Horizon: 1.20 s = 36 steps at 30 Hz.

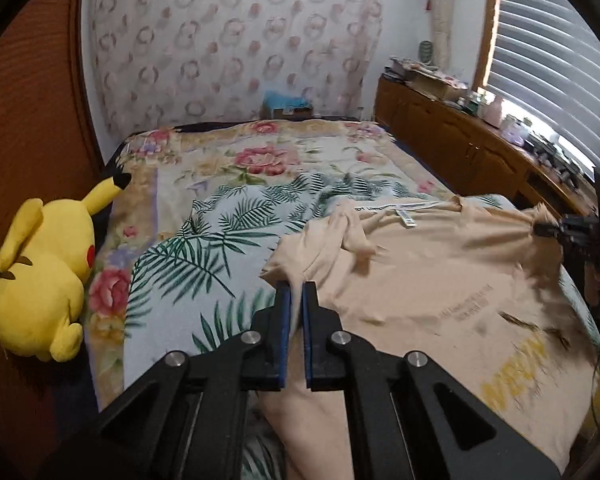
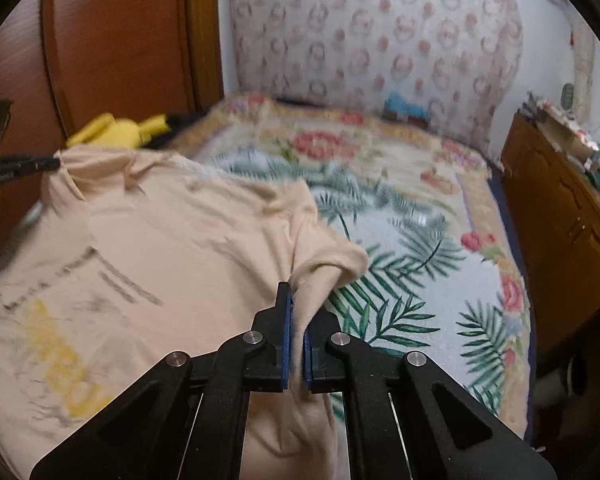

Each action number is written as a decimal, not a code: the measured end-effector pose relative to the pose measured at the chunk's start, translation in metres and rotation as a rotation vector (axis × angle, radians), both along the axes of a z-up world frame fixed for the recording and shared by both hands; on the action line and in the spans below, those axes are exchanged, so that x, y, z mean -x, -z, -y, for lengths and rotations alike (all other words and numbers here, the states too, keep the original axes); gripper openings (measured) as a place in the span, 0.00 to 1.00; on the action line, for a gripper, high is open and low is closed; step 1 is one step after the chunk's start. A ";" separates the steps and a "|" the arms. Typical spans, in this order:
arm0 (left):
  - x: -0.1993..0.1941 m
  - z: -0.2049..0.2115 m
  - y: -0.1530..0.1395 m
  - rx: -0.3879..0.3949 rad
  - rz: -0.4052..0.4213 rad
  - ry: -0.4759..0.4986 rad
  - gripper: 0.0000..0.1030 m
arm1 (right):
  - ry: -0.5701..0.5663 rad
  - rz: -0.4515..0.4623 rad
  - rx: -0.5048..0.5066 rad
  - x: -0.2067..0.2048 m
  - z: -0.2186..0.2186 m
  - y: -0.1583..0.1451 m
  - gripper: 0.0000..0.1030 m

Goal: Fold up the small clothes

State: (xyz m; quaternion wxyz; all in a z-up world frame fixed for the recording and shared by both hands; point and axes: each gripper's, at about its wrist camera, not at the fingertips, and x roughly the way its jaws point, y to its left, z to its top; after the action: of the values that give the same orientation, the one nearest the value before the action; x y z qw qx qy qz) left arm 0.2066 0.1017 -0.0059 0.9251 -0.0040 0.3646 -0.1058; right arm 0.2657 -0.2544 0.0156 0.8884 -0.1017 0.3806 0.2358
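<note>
Peach cotton T-shirt [image 1: 440, 280] with yellow print lies spread on bed [image 1: 228, 168] over palm-leaf sheet [image 1: 204, 240], both upper corners pulled up off it. Left tool [image 1: 296, 286] clamped tight on one bunched corner, fabric between blue pads. Right tool [image 2: 298, 292] likewise pinched closed on opposite corner. Yellow plush toy [image 1: 40, 276] at bed's edge, apart from shirt.

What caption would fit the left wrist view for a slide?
Left gripper and right gripper each pinch a corner of a beige T-shirt over a floral bed, yellow plush toy alongside.
</note>
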 end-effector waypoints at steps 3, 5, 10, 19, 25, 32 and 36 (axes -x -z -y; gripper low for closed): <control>0.031 0.004 -0.017 -0.014 0.045 0.012 0.02 | -0.001 0.059 -0.025 0.031 0.001 -0.025 0.02; 0.051 0.005 -0.024 -0.013 0.070 0.011 0.02 | 0.002 0.090 -0.029 0.048 0.002 -0.038 0.02; 0.115 -0.001 -0.032 0.012 0.127 -0.009 0.02 | 0.012 0.133 -0.073 0.104 0.017 -0.061 0.02; 0.201 -0.018 -0.004 0.108 0.135 -0.068 0.02 | 0.008 0.068 -0.128 0.191 0.037 -0.046 0.02; 0.238 -0.022 -0.004 0.121 0.143 -0.087 0.02 | 0.013 0.073 -0.123 0.221 0.047 -0.051 0.02; 0.255 -0.020 0.006 0.088 0.088 -0.081 0.03 | 0.016 0.044 -0.099 0.251 0.060 -0.052 0.02; 0.248 -0.017 0.026 0.066 0.029 -0.073 0.10 | 0.032 -0.035 -0.048 0.256 0.062 -0.023 0.07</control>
State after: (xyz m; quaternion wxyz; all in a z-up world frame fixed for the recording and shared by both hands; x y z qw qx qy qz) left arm -0.0410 0.1188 -0.0321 0.9329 -0.0464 0.3471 -0.0840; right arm 0.0098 -0.3169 0.0384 0.8875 -0.0703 0.3918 0.2323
